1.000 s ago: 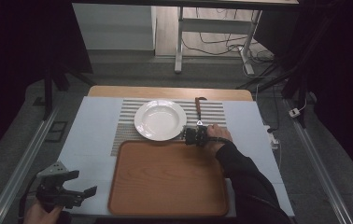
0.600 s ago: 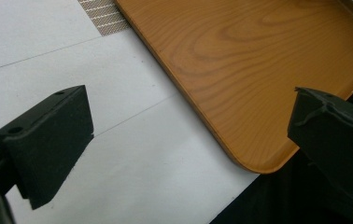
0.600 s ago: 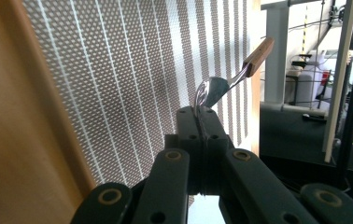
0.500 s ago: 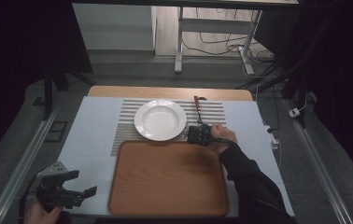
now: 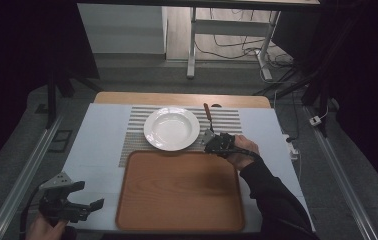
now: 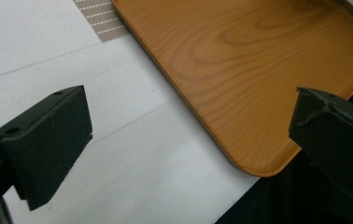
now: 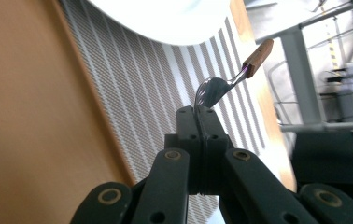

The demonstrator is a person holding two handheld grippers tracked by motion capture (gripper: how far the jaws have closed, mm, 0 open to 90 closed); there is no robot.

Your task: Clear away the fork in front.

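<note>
The right gripper (image 7: 197,111) is clenched on the metal end of a fork (image 7: 216,88), which lies on the striped mat (image 5: 227,119) just beside the white plate (image 5: 171,129). The left gripper (image 6: 188,135) is released, with jaws wide apart, above the near left corner of the wooden tray (image 6: 240,60).

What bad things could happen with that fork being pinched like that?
1. The right gripper pinches the fork only by the very tips of its prongs, so the fork could swing or slip out once lifted.
2. The white plate sits close beside it on the striped mat, so a swinging wooden handle might knock the plate.
</note>
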